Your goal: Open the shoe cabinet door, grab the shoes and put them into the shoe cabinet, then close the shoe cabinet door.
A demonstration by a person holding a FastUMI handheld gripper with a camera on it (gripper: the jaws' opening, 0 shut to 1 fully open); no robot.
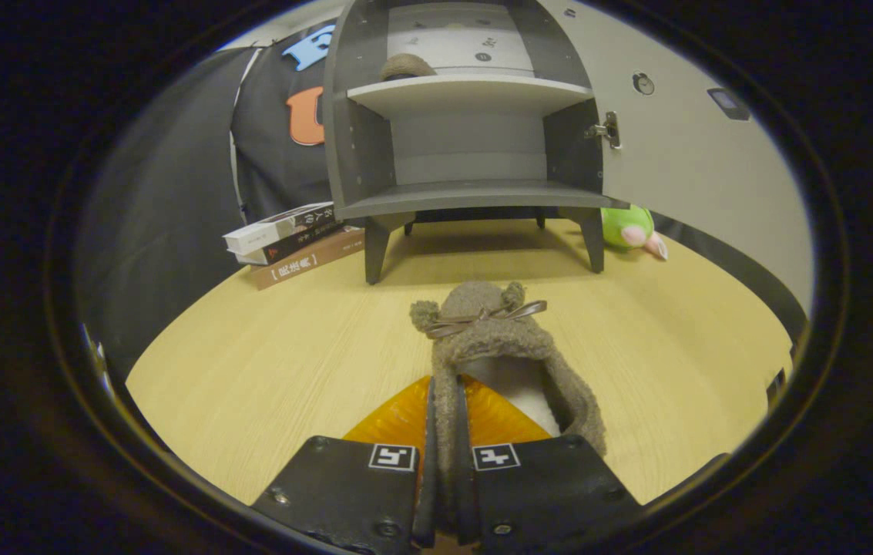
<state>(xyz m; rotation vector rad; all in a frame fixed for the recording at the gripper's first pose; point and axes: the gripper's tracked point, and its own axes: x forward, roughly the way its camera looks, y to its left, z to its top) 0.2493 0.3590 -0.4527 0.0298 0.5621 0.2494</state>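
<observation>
A fuzzy grey-brown slipper [494,343] with a bow on its toe lies just ahead of my fingers, toe toward the cabinet. My gripper [448,439] is shut on the slipper's left side wall, which is pinched between both fingers. Beyond it the grey shoe cabinet [475,196] stands on legs on the wooden table [266,362], with its door [702,154] swung open to the right. A second slipper [407,68] of the same fabric rests on the cabinet's upper shelf. The lower shelf is bare.
A stack of books [293,239] lies left of the cabinet's front leg. A green plush toy [632,229] sits by the right leg, under the open door. Black cloth hangs behind and to the left.
</observation>
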